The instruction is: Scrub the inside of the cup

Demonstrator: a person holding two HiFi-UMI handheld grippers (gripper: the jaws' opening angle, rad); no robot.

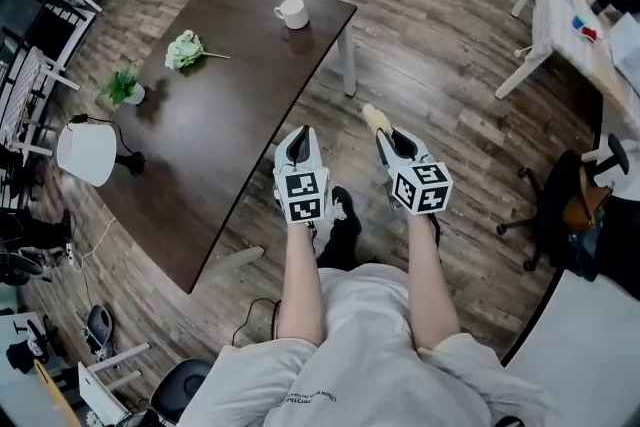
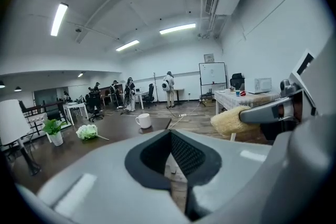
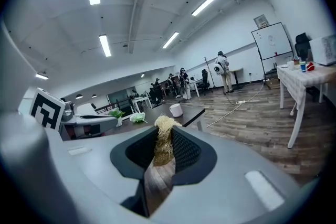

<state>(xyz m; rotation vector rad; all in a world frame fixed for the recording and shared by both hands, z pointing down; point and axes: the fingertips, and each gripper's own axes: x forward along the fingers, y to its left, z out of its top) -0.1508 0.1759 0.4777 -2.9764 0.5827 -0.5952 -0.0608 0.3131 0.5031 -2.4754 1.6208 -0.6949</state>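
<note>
A white cup stands near the far corner of a dark wooden table, an arm's reach or more from both grippers. The left gripper view shows the cup ahead, and in the right gripper view the cup sits beyond the jaws. My left gripper hovers off the table's near edge, jaws shut with nothing between them. My right gripper is shut on a straw-coloured fibre scrubber, whose tuft pokes out past the pads. That scrubber also shows at the right of the left gripper view.
On the table lie a bunch of pale flowers and a small potted plant. A white lamp shade stands left of the table. A light table and an office chair are at the right. Several people stand far off.
</note>
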